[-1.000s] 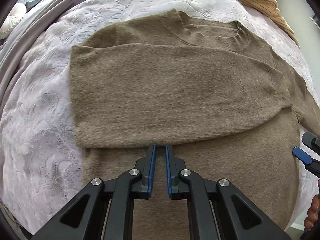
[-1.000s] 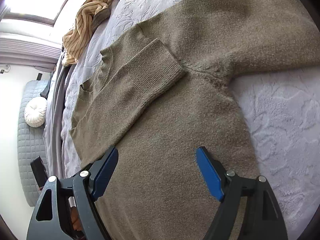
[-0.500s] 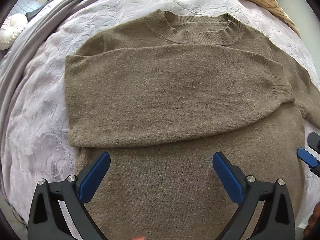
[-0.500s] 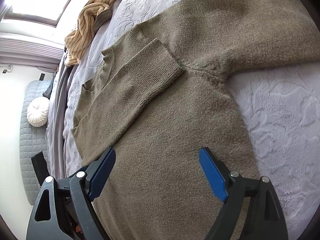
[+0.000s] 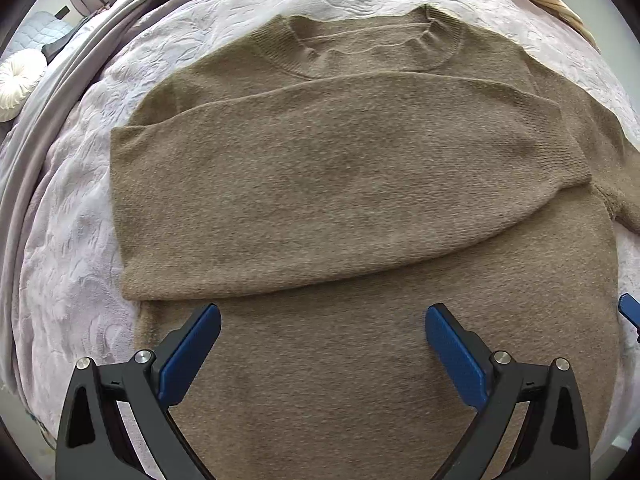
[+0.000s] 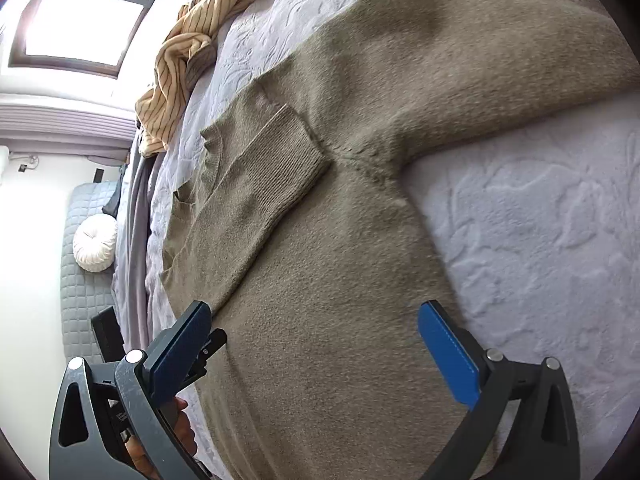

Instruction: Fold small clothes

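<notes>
An olive-brown knit sweater lies flat on the bed, neck away from me. One sleeve is folded across the chest, its ribbed cuff near the far armpit. The other sleeve stretches straight out over the bedspread. My left gripper is open and empty above the sweater's lower body, below the folded sleeve. My right gripper is open and empty over the lower body near the side seam. A blue fingertip of it shows at the left wrist view's right edge.
A pale lilac embossed bedspread covers the bed. A yellow striped garment is heaped at the head of the bed. A grey blanket runs along one side. A white round cushion sits on a quilted surface beyond it.
My left gripper was shut at the folded sleeve's lower edge; it has opened wide, let the sleeve go and drawn back. The right gripper stayed open and shifted slightly.
</notes>
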Demonstrator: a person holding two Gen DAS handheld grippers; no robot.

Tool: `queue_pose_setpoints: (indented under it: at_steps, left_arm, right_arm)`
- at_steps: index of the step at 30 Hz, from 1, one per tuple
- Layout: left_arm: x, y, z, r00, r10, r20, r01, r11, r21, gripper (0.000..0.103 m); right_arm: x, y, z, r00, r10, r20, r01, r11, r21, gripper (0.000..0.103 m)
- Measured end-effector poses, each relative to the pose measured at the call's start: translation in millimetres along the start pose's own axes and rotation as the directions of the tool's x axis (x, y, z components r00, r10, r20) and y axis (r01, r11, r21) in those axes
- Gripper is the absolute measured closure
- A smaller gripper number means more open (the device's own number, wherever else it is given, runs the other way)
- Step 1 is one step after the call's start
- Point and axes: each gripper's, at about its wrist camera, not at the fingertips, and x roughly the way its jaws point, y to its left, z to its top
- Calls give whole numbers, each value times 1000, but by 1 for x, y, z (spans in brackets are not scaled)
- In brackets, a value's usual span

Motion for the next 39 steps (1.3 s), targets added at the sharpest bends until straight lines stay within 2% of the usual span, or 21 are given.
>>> queue_pose_setpoints:
  at_steps: [5,6,12,15,19,24,27,33,34,36,38,39]
  left_arm:
    - [20,-23,13,1000,-3,-1,3,1000,27,0]
    - [21,-38,18,1000,-1,-1,1,1000,31,0]
    - [42,-75,39,1000,-15,4,15,998,56,0]
    - [50,-92,48,999,-33,4,32,997,64,0]
    - [64,-114,65,998,-56,0,56,996,69,0]
    - [76,-145,97,995,-104,7,103,991,82,0]
    - [82,-164,114,992,-124,14,123,988,89,0]
    - [93,-190,142,989,-142,27,140,987,73,0]
    - [96,-194,148,989,-144,31,141,988,68,0]
    - [99,-200,154,990,-140,34,138,988,62,0]
    - [104,-204,162,992,-121,39,119,991,59,0]
    - [102,-205,162,992,-116,40,114,992,57,0]
  right_arm:
    - [-16,-17,8,999,18,36,-19,1000,22,0]
    - [-21,-20,10,998,22,51,-24,999,25,0]
    - [-36,-36,19,995,-32,94,30,999,26,0]
    - [-43,-51,24,995,-35,97,29,998,61,0]
    - [-67,-72,34,984,-52,172,32,993,116,0]
    - [-108,-111,58,945,-61,321,-18,972,236,0]
    - [-135,-135,73,907,-75,415,-60,951,303,0]
    - [-163,-168,94,854,-76,515,-152,910,387,0]
    - [-166,-172,96,845,-78,528,-170,899,405,4]
    - [-169,-178,98,831,-79,551,-205,876,436,28]
    - [-169,-183,101,835,-76,545,-230,852,471,91]
    - [-167,-186,102,840,-73,538,-236,843,484,97]
